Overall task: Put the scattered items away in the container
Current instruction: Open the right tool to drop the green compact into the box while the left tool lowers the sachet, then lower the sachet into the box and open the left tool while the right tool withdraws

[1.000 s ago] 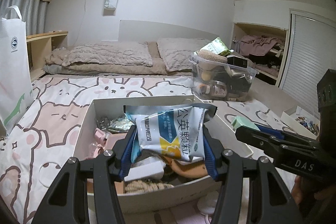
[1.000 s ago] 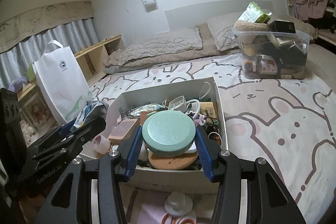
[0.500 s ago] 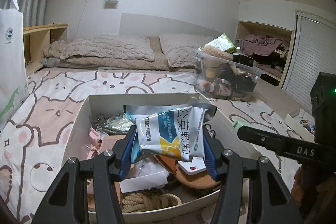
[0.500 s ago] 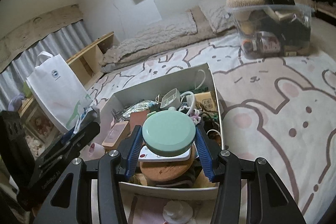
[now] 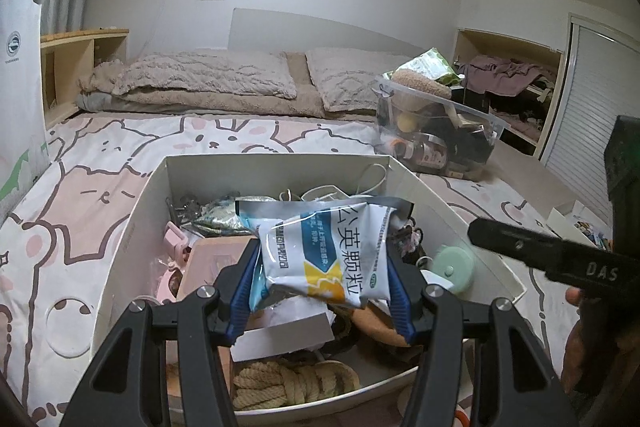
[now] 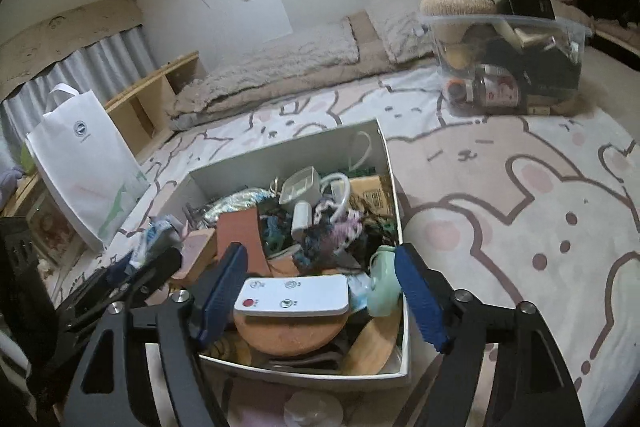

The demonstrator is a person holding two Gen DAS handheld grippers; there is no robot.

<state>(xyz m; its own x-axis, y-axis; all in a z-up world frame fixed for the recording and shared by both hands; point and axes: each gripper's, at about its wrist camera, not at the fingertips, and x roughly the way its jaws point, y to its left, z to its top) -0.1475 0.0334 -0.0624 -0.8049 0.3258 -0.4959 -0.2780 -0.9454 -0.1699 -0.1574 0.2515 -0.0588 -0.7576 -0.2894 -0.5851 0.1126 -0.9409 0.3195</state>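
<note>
Left tongs pinch a white-and-blue foil sachet over the white rectangular box's six-o'clock rim, right tongs just opened, empty; an early release could drop it outside.

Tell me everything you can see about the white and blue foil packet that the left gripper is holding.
The white and blue foil packet is a soft, crinkled sachet with a silver sealed top edge, blue bands, a yellow patch near the bottom and large dark printed characters. It sits upright, slightly tilted, pinched at its sides between the blue pads of the left gripper. It hangs above the clutter inside the white open box, not yet released into it.
</note>
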